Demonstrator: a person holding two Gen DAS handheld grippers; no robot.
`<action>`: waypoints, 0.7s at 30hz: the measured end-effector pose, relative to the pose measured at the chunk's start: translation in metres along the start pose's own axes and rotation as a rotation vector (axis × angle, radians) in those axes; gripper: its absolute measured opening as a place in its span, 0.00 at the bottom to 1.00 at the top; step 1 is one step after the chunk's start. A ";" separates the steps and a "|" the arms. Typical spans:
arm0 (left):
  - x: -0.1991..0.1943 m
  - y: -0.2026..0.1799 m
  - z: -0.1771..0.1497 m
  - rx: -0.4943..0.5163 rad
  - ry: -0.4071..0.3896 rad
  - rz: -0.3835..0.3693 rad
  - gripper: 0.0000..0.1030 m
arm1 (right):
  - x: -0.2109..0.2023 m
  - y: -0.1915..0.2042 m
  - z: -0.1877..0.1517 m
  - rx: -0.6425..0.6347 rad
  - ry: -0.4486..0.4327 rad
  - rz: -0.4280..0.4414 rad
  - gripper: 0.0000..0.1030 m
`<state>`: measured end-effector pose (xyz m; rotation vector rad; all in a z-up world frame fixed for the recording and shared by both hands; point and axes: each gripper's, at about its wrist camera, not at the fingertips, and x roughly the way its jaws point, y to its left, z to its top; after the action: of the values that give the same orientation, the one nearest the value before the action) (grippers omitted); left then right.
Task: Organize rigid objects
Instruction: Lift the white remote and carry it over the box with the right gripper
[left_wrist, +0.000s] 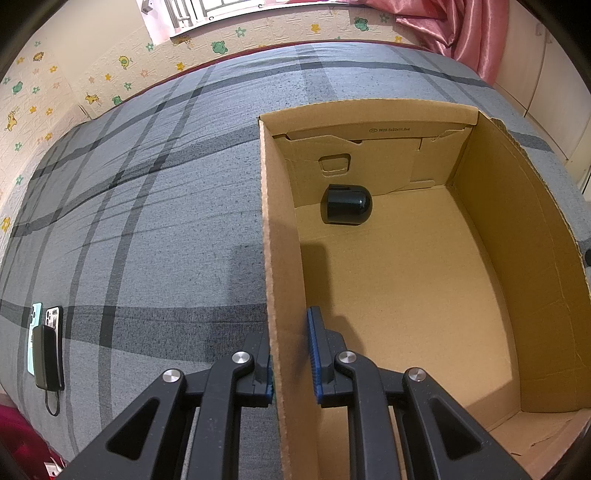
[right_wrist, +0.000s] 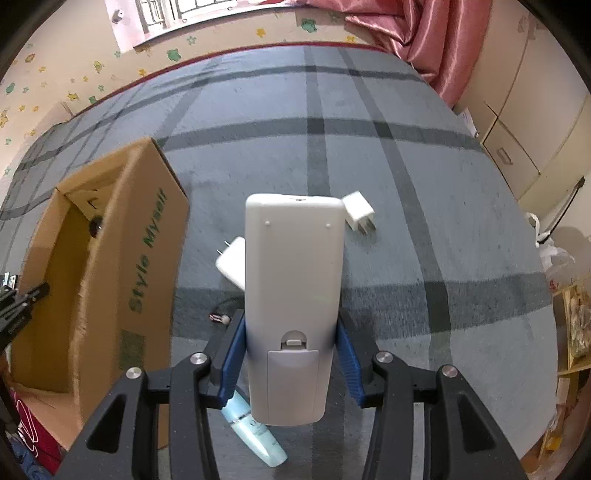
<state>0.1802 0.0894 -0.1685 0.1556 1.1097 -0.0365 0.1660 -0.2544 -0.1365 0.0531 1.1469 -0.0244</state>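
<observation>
**Remote in my right grip, box wall between my left fingers**

Holding the remote (right_wrist: 291, 306) back side up, my right gripper (right_wrist: 291, 354) has its blue pads pressed against both long sides; the battery cover faces the camera at lower centre. Behind the remote on the bedsheet (right_wrist: 424, 206) lie two white chargers, one (right_wrist: 358, 216) at its upper right corner, the other (right_wrist: 231, 264) partly hidden at its left edge. A pale blue tube (right_wrist: 255, 439) pokes out beneath it at the bottom. The box (right_wrist: 147, 258) stands at frame left.

My left gripper (left_wrist: 291, 354) straddles the box (left_wrist: 275, 258) wall, one finger outside, one inside, with a gap on the inner side, so partly open, not clamping. A black rounded object (left_wrist: 345, 205) sits in the far corner inside. Phones (left_wrist: 46, 343) lie at lower left.
</observation>
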 end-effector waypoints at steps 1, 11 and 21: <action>0.000 0.000 0.000 0.000 0.000 0.000 0.15 | -0.005 0.003 0.003 -0.005 -0.008 0.006 0.48; 0.000 0.000 0.000 -0.002 0.000 -0.001 0.15 | -0.036 0.034 0.025 -0.058 -0.070 0.042 0.48; 0.000 0.000 0.001 -0.001 0.001 -0.001 0.15 | -0.057 0.077 0.038 -0.118 -0.115 0.098 0.48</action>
<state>0.1805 0.0892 -0.1680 0.1538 1.1106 -0.0367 0.1805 -0.1798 -0.0666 0.0031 1.0281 0.1252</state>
